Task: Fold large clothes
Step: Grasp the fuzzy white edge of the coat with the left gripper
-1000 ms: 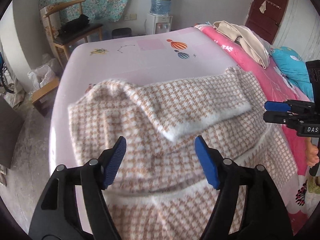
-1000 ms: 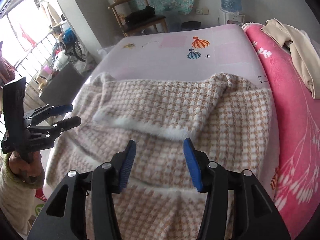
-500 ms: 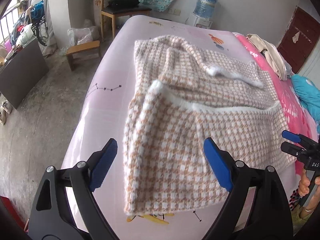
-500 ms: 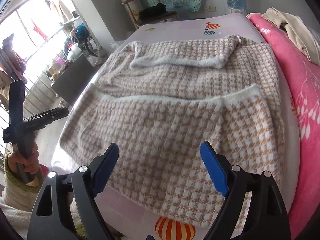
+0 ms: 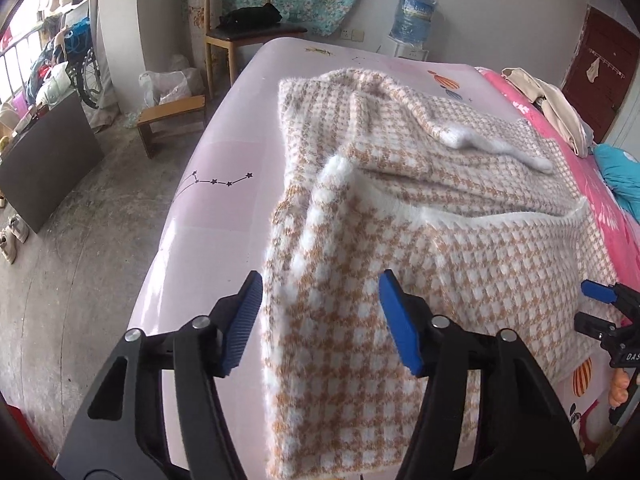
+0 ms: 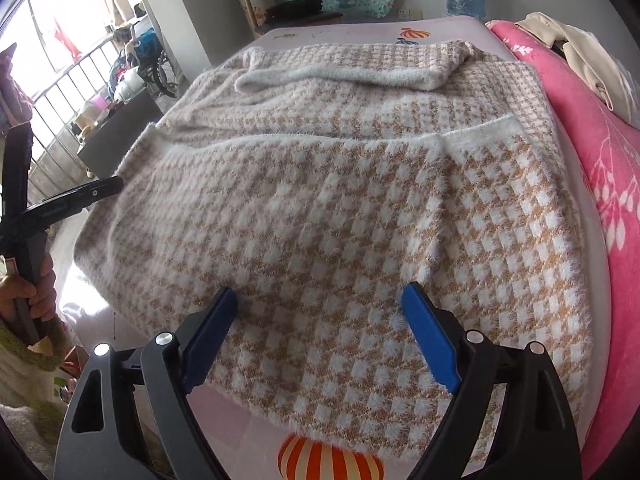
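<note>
A large tan-and-white houndstooth sweater [image 5: 420, 240] lies partly folded on the pale pink bed [image 5: 224, 208]; it also shows in the right wrist view [image 6: 340, 208]. A sleeve with a white cuff [image 6: 340, 74] is folded across its far part. My left gripper [image 5: 320, 316] is open and empty, hovering low over the sweater's near left edge. My right gripper [image 6: 318, 336] is open and empty, just above the sweater's near hem. The right gripper also shows at the right edge of the left wrist view [image 5: 600, 308], and the left gripper shows at the left of the right wrist view [image 6: 116, 184].
A pink floral quilt [image 6: 600, 168] with a beige garment [image 6: 580, 56] runs along the bed's right side. A wooden chair [image 5: 240, 36], a low stool [image 5: 172, 116], a water dispenser [image 5: 412, 20] and a dark board [image 5: 44, 160] stand on the concrete floor to the left.
Both grippers pulled back from the far part of the sweater to its near edge, then moved lower and closer to the fabric. Both stayed open. The sweater has not moved.
</note>
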{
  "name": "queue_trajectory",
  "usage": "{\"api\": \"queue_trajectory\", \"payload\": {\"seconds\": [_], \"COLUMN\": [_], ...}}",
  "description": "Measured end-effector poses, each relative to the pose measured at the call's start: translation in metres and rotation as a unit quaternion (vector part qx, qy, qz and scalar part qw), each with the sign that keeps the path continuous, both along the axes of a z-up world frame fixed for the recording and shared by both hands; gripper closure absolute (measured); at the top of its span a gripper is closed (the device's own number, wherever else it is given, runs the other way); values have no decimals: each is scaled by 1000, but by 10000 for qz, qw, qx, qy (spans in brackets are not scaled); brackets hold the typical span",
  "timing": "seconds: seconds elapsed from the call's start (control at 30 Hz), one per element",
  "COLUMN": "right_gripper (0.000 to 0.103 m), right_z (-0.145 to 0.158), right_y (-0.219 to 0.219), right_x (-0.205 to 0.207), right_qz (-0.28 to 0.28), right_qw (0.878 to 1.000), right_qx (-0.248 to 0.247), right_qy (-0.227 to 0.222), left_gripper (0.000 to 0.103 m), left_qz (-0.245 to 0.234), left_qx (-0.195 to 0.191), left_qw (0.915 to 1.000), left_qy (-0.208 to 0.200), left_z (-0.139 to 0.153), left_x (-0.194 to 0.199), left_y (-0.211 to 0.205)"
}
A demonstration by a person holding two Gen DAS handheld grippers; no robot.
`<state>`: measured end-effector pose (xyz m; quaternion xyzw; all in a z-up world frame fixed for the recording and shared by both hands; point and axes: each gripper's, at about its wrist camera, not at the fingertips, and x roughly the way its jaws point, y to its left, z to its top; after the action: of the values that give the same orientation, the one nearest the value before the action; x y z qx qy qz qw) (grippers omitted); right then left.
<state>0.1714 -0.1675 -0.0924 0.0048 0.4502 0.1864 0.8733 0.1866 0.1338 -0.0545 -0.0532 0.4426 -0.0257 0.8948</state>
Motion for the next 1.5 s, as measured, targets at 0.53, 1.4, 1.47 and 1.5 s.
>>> {"api": "queue_trajectory", "payload": {"seconds": [0.53,1.4,1.47,1.5], "right_gripper": [19,17,17,17], "right_z": [0,-1,-1,-1], "right_y": [1,5,4,4], "right_x": [-2,-3,-3,-3], "right_qz": [-1,-84,-83,-95], "right_qw": [10000,9999,9999,9999], "right_qx": [-7,-48,-36,-30], "right_qy": [-24,-67,-58,-51], "left_gripper": [75,70,70,70], "left_qz": [-243,-533,-517,-505], "left_qx": [-340,689,866,943], "left_qw": [9987,9961,9948,9942], "left_qy": [306,156,115,100], "left_z": [-8,-9,-9,-9], "left_x": [29,30,29,28], "left_y": [2,-38,-43,-45]}}
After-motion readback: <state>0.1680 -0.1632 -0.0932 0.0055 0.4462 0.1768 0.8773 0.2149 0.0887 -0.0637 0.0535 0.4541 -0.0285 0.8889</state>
